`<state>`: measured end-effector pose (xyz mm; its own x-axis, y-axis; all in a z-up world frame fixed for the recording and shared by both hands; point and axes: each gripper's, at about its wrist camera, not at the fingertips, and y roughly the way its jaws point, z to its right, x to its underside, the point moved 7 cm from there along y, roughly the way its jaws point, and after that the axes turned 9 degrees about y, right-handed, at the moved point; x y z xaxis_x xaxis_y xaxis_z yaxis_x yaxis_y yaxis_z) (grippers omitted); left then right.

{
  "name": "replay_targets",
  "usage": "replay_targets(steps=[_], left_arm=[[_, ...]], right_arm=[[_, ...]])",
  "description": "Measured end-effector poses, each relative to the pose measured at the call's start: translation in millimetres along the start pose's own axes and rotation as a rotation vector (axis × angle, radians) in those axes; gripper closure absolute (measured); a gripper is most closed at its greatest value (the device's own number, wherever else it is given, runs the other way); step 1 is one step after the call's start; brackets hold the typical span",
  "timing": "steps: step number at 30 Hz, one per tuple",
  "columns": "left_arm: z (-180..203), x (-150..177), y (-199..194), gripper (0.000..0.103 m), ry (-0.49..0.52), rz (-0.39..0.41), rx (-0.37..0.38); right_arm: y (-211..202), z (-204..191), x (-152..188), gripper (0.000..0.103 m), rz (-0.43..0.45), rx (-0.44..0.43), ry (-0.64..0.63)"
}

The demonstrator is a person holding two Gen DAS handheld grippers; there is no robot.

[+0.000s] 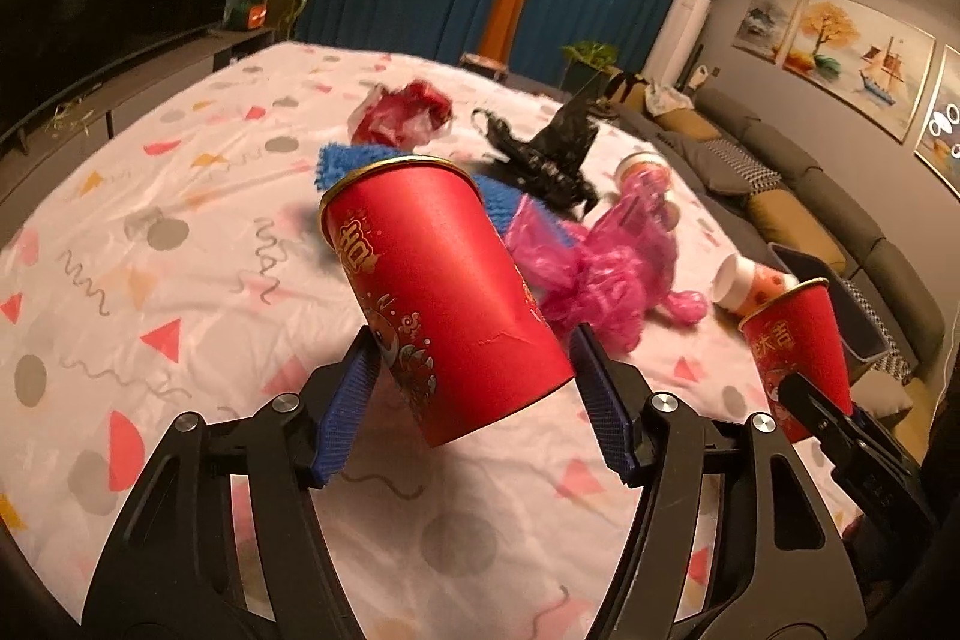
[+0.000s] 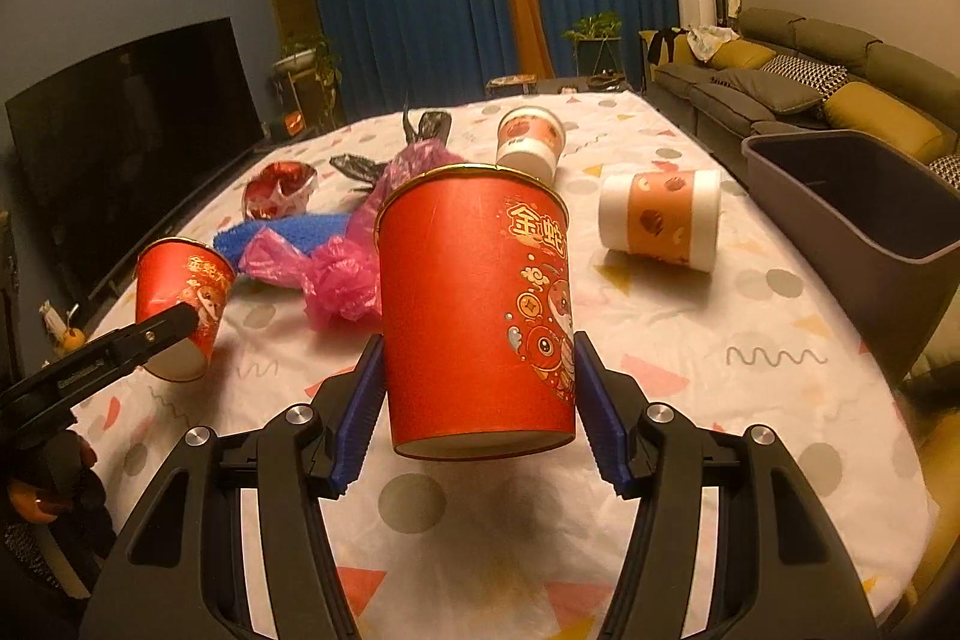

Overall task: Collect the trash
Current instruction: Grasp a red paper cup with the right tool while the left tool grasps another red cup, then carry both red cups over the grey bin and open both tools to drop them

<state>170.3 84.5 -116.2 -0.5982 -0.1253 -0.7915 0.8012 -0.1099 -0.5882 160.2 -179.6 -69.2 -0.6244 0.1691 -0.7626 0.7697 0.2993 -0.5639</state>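
Note:
My left gripper (image 1: 471, 382) is shut on a red paper cup (image 1: 438, 292), tilted and held above the table. My right gripper (image 2: 477, 388) is shut on a second red paper cup (image 2: 474, 304), held upright above the table. Each cup also shows in the other view, the right one (image 1: 798, 340) and the left one (image 2: 180, 298). On the table lie a pink plastic bag (image 2: 336, 256), a black bag (image 1: 552, 148), a red wrapper (image 1: 402, 112), a blue cloth (image 2: 282, 229) and two white-and-orange cups (image 2: 660, 220) (image 2: 531, 139).
A grey bin (image 2: 852, 220) stands at the table's right edge. The table (image 2: 720, 370) has a white patterned cloth. A sofa (image 2: 810, 82) is to the right, a TV (image 2: 132, 130) to the left, and blue curtains behind.

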Motion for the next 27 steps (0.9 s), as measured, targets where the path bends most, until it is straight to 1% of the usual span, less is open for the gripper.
replay_targets(steps=[4, 12, 19, 27], left_arm=[[14.5, -5.6, -12.4, 0.039, 0.033, 0.034, 0.017], [44.7, -15.7, -17.8, 0.039, 0.087, 0.061, 0.062], [80.8, -27.0, -15.7, 0.039, 0.144, 0.082, 0.114], [124.6, -37.4, -7.5, 0.039, 0.204, 0.099, 0.175]], right_arm=[[-8.1, 4.0, -3.5, 0.044, 0.020, -0.003, 0.006], [-24.4, 16.4, -12.4, 0.044, 0.066, -0.003, 0.025], [-36.3, 31.6, -23.0, 0.044, 0.105, 0.009, 0.047], [-51.9, 58.4, -38.4, 0.044, 0.157, 0.045, 0.078]])
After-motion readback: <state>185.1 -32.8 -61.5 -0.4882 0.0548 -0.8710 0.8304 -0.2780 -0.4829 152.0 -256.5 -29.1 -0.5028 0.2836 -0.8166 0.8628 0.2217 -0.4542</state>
